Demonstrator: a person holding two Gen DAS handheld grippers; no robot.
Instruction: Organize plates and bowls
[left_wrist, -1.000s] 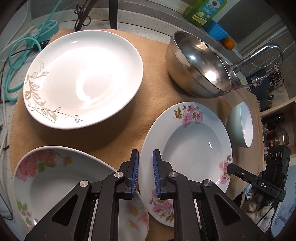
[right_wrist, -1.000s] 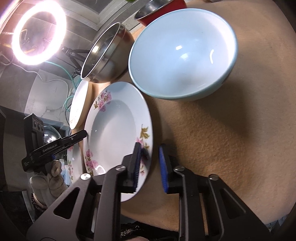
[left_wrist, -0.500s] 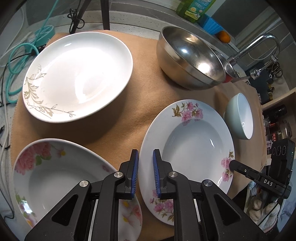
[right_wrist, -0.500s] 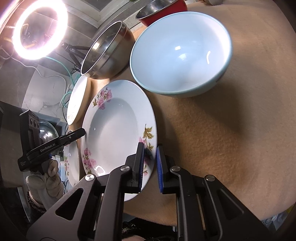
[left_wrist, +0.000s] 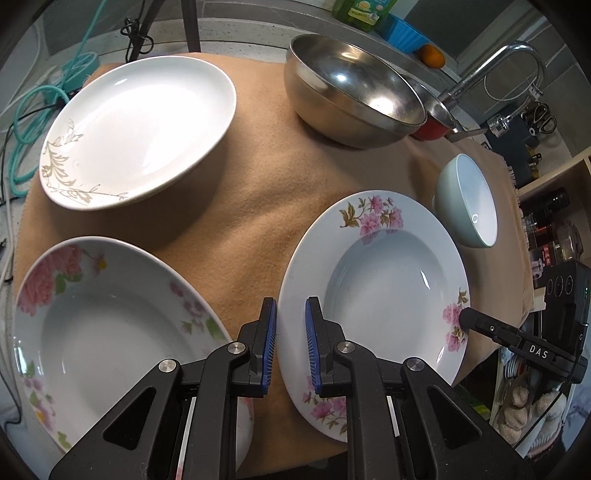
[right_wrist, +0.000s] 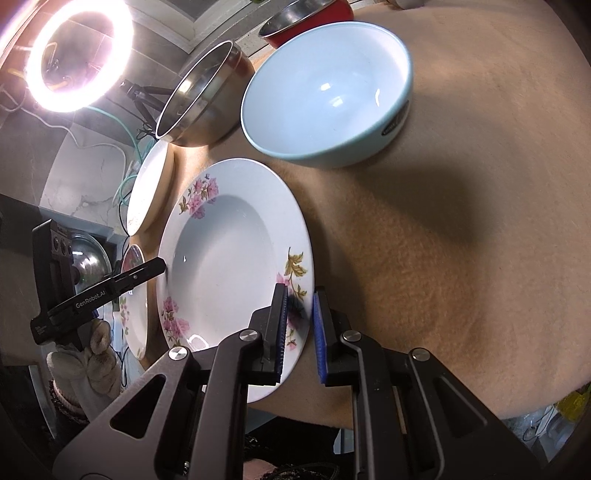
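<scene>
- Lying at the near edge of the desk (left_wrist: 258, 206), toward its right corner, the floral plate (left_wrist: 373, 280) sits flat on the tan cloth.
- The left gripper (left_wrist: 291, 332) has its jaws drawn close over the plate's left rim. The right gripper (right_wrist: 298, 317) is likewise nipped on the opposite rim.
- Judged glazed ceramic: stiff, fairly heavy, slippery and chippable. The broad flat rim is the place to grip, and it should be lifted level.
- The pads' contact under the rim is hidden.
- A red bowl (left_wrist: 430, 129) is mostly covered by the steel bowl (left_wrist: 354, 88).
- The second floral plate (left_wrist: 110, 321) is cut off at the frame edge.
</scene>
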